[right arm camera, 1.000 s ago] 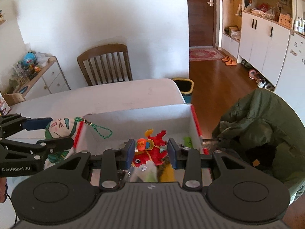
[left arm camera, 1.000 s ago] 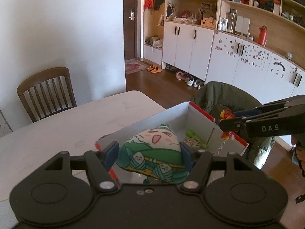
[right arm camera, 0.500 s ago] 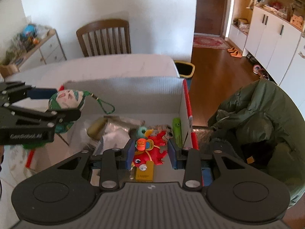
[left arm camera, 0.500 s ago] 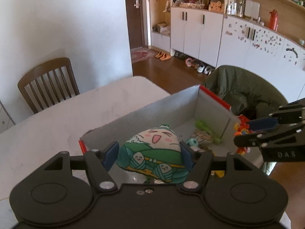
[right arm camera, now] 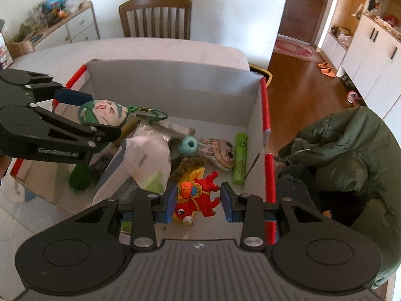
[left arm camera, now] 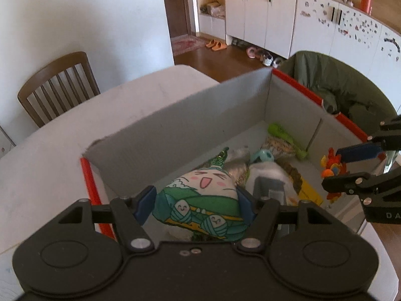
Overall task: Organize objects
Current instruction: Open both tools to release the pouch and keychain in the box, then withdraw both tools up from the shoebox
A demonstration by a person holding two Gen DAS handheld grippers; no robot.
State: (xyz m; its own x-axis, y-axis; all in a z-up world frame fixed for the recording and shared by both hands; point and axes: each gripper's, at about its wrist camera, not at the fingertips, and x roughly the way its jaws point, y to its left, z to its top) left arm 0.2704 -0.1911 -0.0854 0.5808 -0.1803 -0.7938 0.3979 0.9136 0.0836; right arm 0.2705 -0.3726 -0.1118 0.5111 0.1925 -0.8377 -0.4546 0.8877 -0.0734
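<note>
A grey cardboard box with red edges [left arm camera: 200,115] [right arm camera: 175,82] stands open on the white table [left arm camera: 50,163]. My left gripper [left arm camera: 196,204] [right arm camera: 100,116] is shut on a green dumpling plush with a laughing face [left arm camera: 203,195] [right arm camera: 105,109], low over the box's near left part. My right gripper [right arm camera: 196,204] [left arm camera: 334,169] is shut on a red and orange fish toy [right arm camera: 200,200] [left arm camera: 332,165], held over the box's right end. The plush's green cord [right arm camera: 150,113] hangs into the box.
In the box lie a green tube [right arm camera: 239,163], a teal ring [right arm camera: 188,145], a striped plush [right arm camera: 220,153], a white bag [right arm camera: 147,158] and a yellow card [left arm camera: 309,192]. A wooden chair [right arm camera: 155,17] stands behind the table. A green jacket [right arm camera: 338,155] hangs right of the box.
Both grippers have moved forward over the box and tipped downward, each keeping hold of its toy. The box's contents have come into full view.
</note>
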